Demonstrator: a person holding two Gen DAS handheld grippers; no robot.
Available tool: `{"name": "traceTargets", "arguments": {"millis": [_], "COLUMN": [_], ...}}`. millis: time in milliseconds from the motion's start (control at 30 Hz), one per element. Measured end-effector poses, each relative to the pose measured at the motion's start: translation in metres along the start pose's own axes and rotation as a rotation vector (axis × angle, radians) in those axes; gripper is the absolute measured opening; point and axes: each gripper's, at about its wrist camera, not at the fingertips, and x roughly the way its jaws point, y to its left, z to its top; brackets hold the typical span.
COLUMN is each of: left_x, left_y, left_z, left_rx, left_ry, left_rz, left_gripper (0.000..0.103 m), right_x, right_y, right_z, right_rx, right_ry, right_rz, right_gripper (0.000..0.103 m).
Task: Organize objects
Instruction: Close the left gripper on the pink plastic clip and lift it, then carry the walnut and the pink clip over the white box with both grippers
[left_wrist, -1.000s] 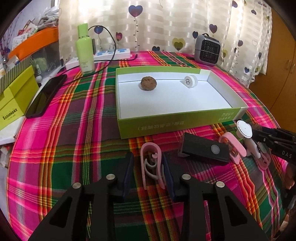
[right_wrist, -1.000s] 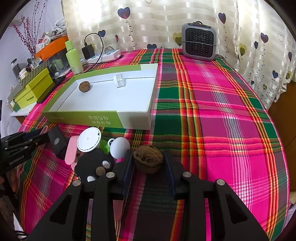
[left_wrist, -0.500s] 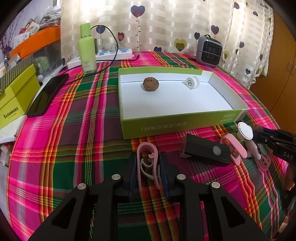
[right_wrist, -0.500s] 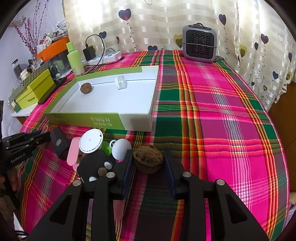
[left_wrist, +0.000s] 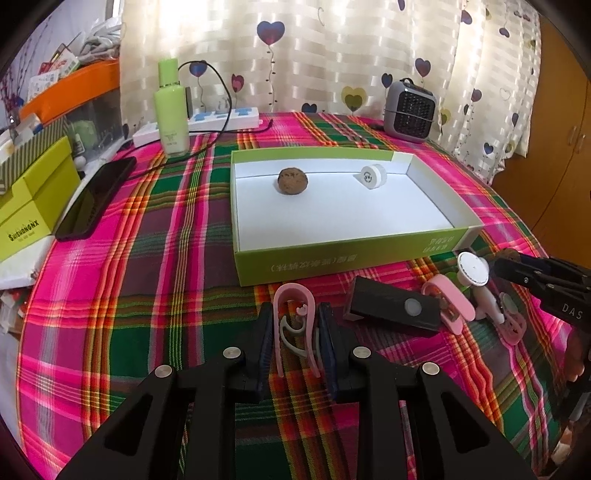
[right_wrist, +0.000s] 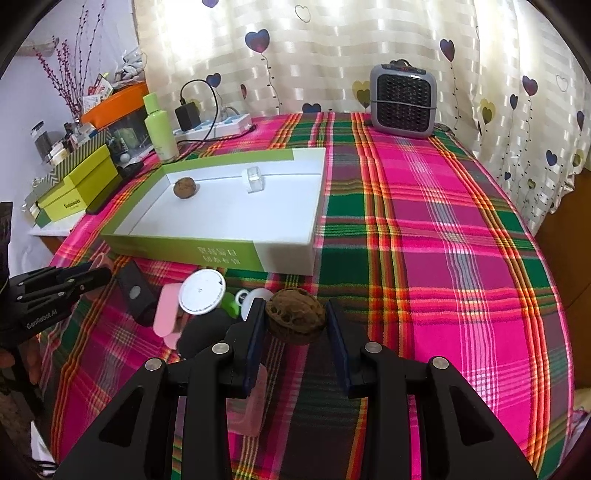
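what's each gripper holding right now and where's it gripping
The left gripper clamps the pink clip across its two long side arms. The right gripper pinches the walnut across its middle.

Sheer cream curtains (right_wrist: 332, 55) printed with hearts glow with daylight behind the desk (right_wrist: 443, 221), which wears a pink-and-green plaid cloth. A wooden cabinet (left_wrist: 554, 147) stands past its right edge.

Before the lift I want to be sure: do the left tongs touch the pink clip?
Touching. In the left wrist view both pads of the left tongs press the sides of the pink clip, with no gap visible.
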Motion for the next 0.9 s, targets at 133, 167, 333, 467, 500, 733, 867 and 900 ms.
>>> {"name": "traceTargets", "arguments": {"millis": [133,167,333,467,500,733,867,900], "left_x": [-0.004,-0.006,-0.013,-0.019,-0.019,-0.018,-0.013,-0.012], "left_y": [-0.002,-0.003,-0.008,-0.013,-0.015,-0.018,-0.018,-0.018], "left_z": [0.001,0.002,0.007,0.013,0.016,0.031,0.04,0.042], "left_rx": [0.002,0.004,0.0,0.007,0.009,0.005,0.003,0.0], "left_ry": [-0.004,-0.007,-0.021,-0.037,-0.04,-0.055,-0.057,-0.056], "left_rz": [-0.004,-0.005,-0.017,-0.024,-0.025,-0.038,-0.04,-0.04], "left_gripper": [0.022,0.022,0.022,0.022,0.022,0.022,0.022,0.022], "right_x": [-0.004,-0.005,-0.014,-0.019,-0.019,-0.017,-0.011,-0.01], "right_y": [0.004,0.005,0.011,0.018,0.02,0.031,0.036,0.037], "right_z": [0.001,0.002,0.008,0.015,0.017,0.034,0.046,0.048], "right_rx": [-0.009,-0.01,-0.022,-0.037,-0.04,-0.068,-0.077,-0.078], "right_ry": [-0.007,-0.011,-0.036,-0.048,-0.05,-0.062,-0.061,-0.062], "right_rz": [0.007,0.009,0.022,0.033,0.038,0.068,0.084,0.085], "right_gripper": [0.034,0.034,0.034,0.034,0.034,0.034,0.034,0.034]}}
